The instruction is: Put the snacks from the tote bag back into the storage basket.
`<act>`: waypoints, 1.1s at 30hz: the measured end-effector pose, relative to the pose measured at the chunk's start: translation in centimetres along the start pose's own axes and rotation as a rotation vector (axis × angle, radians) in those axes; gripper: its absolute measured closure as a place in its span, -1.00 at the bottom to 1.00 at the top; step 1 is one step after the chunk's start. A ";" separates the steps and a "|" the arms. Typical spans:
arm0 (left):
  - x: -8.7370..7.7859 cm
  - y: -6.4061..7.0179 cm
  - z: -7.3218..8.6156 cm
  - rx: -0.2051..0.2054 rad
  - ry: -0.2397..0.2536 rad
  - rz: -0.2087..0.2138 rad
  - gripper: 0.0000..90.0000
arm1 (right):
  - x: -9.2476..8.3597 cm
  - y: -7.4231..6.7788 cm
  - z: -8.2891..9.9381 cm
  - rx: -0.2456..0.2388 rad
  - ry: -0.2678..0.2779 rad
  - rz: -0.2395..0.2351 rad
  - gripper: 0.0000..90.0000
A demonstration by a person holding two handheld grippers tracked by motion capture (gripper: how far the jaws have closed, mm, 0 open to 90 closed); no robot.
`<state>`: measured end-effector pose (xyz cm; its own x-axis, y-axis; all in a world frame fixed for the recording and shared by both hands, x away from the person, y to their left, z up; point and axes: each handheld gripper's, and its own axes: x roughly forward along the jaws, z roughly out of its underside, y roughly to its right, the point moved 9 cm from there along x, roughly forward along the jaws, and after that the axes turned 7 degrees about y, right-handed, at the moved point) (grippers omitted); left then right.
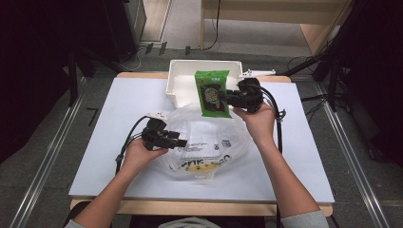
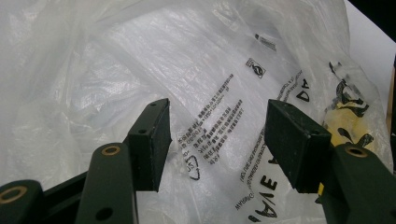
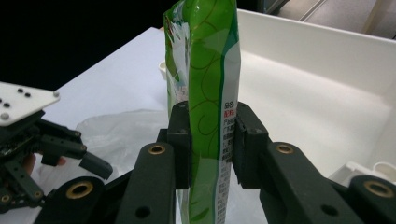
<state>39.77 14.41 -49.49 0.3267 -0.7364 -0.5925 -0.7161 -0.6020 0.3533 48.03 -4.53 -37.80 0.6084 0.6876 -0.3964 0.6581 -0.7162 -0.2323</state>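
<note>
My right gripper [image 1: 226, 98] is shut on a green snack packet [image 1: 212, 92] and holds it upright in the air, just in front of the white bin [image 1: 180, 66]. In the right gripper view both pads clamp the green snack packet [image 3: 205, 56] by its flat sides, at the right gripper [image 3: 212, 116]. A clear plastic bag [image 1: 209, 142] with black print lies crumpled mid-table. My left gripper [image 1: 178, 141] rests at the bag's left edge. In the left gripper view the left gripper [image 2: 217, 121] stands open, its jaws wide apart over the bag film [image 2: 140, 60].
The white bin [image 3: 327, 51] looks empty inside and stands at the table's back centre. A small white bracket [image 1: 256, 72] lies beside its right corner. Bare white tabletop [image 1: 119, 104] stretches left and right of the bag. Cables trail from both grippers.
</note>
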 end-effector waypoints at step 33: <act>0.1 -0.2 0.1 0.009 -0.006 0.004 -0.06 | 5.5 2.9 -4.9 0.009 0.005 0.078 0.64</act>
<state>39.89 14.46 -49.70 0.3204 -0.7365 -0.5957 -0.7225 -0.5967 0.3491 55.48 -2.27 -36.29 0.6599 0.6303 -0.4088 0.6045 -0.7686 -0.2092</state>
